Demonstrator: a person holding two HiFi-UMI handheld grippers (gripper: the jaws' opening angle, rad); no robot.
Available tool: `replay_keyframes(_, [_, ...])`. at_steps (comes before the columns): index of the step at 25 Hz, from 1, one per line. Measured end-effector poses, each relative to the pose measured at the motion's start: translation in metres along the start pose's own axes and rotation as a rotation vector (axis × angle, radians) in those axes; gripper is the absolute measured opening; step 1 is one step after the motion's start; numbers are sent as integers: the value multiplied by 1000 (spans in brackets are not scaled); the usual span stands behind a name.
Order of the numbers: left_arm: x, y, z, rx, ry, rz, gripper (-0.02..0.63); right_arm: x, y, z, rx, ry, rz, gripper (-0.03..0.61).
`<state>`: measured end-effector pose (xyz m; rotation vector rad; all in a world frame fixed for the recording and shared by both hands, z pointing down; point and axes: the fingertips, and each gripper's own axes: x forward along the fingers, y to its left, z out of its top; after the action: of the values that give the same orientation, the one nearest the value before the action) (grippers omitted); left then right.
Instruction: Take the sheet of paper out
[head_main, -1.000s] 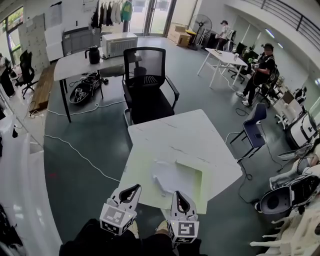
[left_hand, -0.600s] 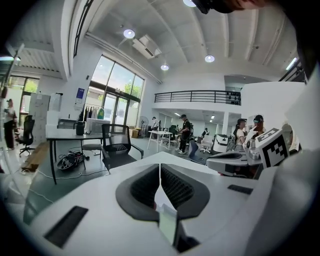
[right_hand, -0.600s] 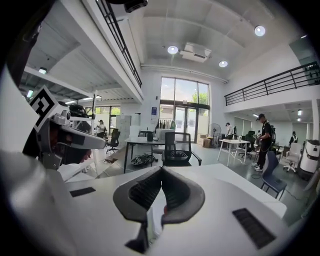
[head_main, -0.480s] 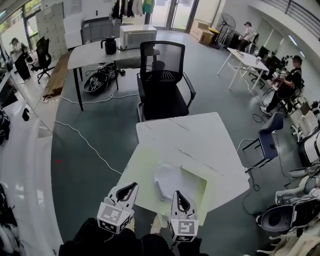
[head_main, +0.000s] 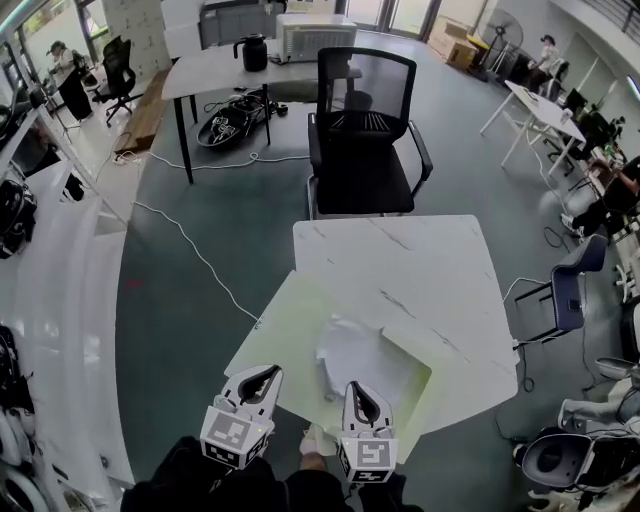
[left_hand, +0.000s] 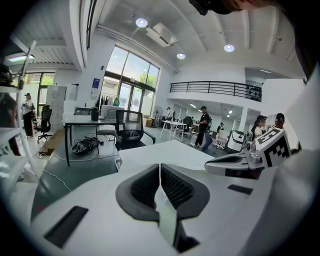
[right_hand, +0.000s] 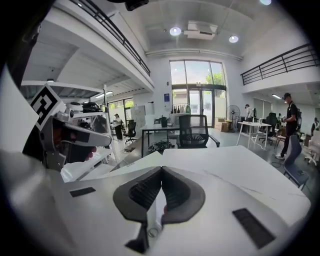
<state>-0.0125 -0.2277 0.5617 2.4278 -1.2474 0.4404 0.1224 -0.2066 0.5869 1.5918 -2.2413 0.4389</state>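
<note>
Daylight pours through the tall windows (right_hand: 197, 82) far ahead of the right gripper (right_hand: 161, 171), helped by round ceiling lamps (right_hand: 175, 31) high above it. The room is bright and evenly lit, and shadows are faint. The pale table (head_main: 430, 270) just ahead of that gripper glares, and the sheet of paper (head_main: 352, 362) there looks nearly washed out. Both gripper views bend strongly and go black at the corners. Close to the lens, the left gripper (left_hand: 160, 167) seems slightly soft.
</note>
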Motion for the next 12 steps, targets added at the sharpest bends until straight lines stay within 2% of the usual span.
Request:
replay_keyframes(6, [22,20,-28,-45,34,54,28,40,-5,-29,-5,63,72,17])
replay_keyframes(12, [22,37,-50,-99,49,111,28,72,6,-52,-15,141,136,19])
